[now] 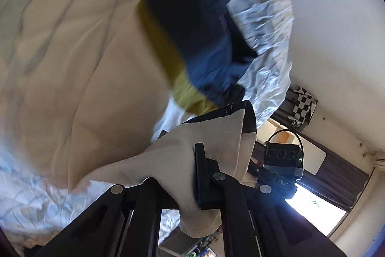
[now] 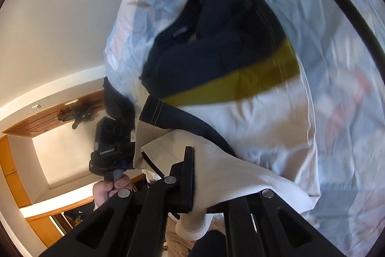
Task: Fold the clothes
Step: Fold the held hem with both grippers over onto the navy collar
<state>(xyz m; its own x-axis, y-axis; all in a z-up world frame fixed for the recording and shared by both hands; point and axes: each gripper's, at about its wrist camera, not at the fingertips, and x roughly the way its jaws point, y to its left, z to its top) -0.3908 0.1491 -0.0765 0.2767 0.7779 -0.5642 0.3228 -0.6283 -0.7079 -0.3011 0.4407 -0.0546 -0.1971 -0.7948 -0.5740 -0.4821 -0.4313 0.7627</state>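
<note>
The left gripper (image 1: 196,175) is clamped on a bunched fold of a cream garment (image 1: 79,78), its black jaws pressed together with the ribbed hem squeezed between them and a tuft of cloth poking out below. The right gripper (image 2: 190,175) is likewise closed on another part of the same cream garment (image 2: 264,136), gripping a ribbed edge that spills out under the jaws. In each wrist view the other gripper shows just beyond the pinched cloth, so the two tools sit near one another, each on its own portion of the hem. A hand (image 2: 108,189) grips the handle of the left tool in the right wrist view.

From the jaws outward the garment spreads in a broad cream sheet, with a dark navy trim (image 2: 154,112) stitched in white along its near edge. Beyond that lies a pile of dark navy clothing (image 1: 192,16) with a mustard-yellow band (image 2: 240,86) across its near side, blurred by motion. All of it rests on a bed covered in a crumpled pale patterned sheet (image 1: 269,23).

The bed's far edge runs against a plain white wall (image 1: 336,16). To the side the room opens out toward wooden cabinets (image 2: 14,160) and a bright window (image 1: 312,204) with a dark curtain.
</note>
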